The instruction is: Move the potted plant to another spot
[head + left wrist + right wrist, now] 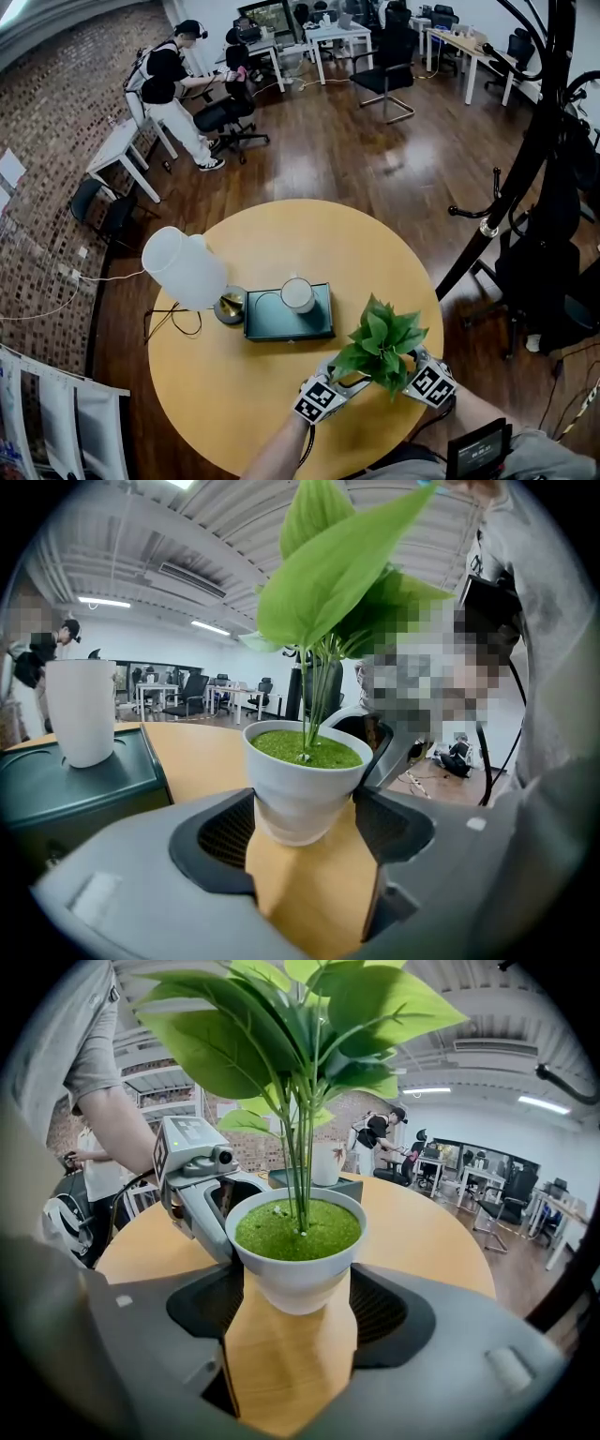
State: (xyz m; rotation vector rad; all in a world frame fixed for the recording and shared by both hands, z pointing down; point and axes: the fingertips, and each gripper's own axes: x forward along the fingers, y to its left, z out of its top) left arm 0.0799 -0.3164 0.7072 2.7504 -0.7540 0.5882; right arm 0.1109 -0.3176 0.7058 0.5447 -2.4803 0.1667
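Left tongs (305, 801) and right tongs (296, 1277) both pinching white pot of potted plant (380, 342), one from each side, low on tapered wall. Plant sits at near right edge of tabletop (272, 234), right of green box (281, 323) with cup (298, 293). Can't tell if base touches wood.

Risks as I judge:
- Smooth tapered pot may slide out of my grip.
- Uneven pull between my hands may tip it, as leaves look top-heavy.
- Edge is close, so a slip means a drop to floor.

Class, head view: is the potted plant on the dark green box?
No, the potted plant is over bare table, apart from the dark green box.
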